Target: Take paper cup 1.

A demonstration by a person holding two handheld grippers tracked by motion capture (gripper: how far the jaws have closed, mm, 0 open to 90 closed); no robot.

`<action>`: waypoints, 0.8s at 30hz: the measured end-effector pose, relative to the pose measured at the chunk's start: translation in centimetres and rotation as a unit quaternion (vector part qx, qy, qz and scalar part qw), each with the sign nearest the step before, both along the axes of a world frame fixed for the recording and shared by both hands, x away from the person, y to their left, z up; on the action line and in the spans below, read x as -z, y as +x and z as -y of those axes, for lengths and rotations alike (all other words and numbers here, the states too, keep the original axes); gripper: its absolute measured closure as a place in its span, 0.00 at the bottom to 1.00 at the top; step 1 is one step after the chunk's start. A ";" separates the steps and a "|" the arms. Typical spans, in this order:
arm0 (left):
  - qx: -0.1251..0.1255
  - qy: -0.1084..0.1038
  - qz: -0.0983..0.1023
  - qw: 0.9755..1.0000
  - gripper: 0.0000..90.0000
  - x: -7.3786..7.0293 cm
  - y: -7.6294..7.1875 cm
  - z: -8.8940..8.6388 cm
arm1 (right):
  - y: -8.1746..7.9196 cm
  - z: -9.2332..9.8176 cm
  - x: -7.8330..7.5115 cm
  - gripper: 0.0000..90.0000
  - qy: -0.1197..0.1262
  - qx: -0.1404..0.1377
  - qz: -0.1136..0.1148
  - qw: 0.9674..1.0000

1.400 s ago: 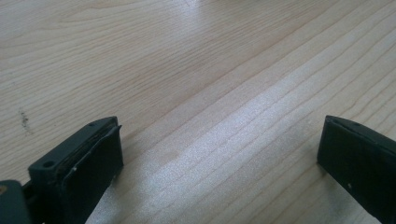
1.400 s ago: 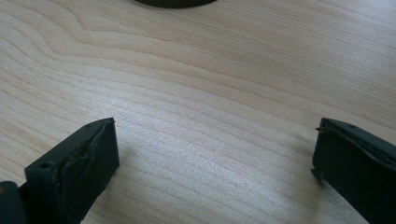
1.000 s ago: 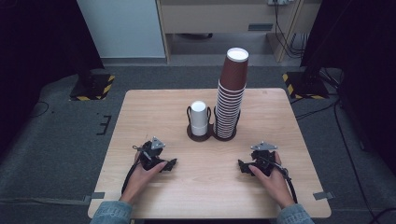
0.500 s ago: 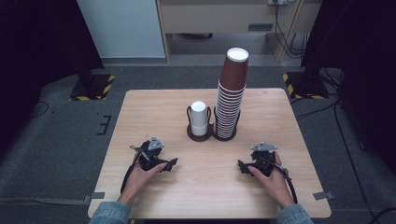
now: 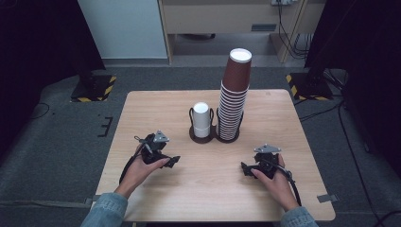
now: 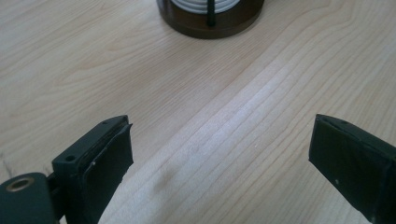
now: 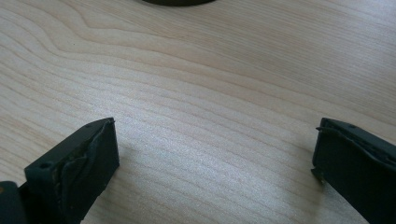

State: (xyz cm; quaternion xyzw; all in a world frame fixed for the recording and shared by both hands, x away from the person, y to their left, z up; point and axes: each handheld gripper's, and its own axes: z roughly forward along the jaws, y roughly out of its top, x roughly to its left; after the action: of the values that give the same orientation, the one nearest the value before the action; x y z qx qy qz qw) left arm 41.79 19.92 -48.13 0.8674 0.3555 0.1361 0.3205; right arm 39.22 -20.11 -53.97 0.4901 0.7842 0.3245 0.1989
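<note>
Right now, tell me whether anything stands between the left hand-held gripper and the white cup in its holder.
Nothing visible does. The left hand-held gripper is open, low over the table, and only bare wood lies between it and the white cup in the dark holder. The tall brown cup stack stands beside the cup, off that path.

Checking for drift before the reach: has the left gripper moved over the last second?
No. The left gripper sits at the same spot against the table's near-left edge and the cup holder.
</note>
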 end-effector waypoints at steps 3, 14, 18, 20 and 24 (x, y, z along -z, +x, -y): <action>0.010 0.010 0.006 1.000 0.06 -0.8 0.7 0.5 | 0.0 0.0 0.0 0.01 0.000 0.000 0.000 1.000; 0.022 0.006 0.019 1.000 0.05 -4.0 3.6 2.0 | 0.0 0.0 0.0 0.01 -0.001 -0.001 0.000 1.000; 0.027 0.010 0.017 0.999 0.05 -5.4 4.5 2.2 | -0.1 -0.1 0.0 0.01 0.000 0.004 0.000 1.000; 0.030 0.008 0.017 0.999 0.05 -5.7 4.6 2.3 | 0.0 -0.1 0.0 0.01 0.000 0.003 0.001 1.000; 0.036 -0.001 0.025 0.999 0.05 -6.7 5.2 2.9 | 0.0 -0.1 0.0 0.01 -0.001 0.003 0.001 1.000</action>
State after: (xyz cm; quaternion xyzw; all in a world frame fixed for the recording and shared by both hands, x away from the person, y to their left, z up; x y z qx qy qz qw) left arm 46.97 16.98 -41.48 0.8756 0.3162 0.1460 0.3346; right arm 39.20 -19.97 -53.99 0.4917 0.7831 0.3237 0.2008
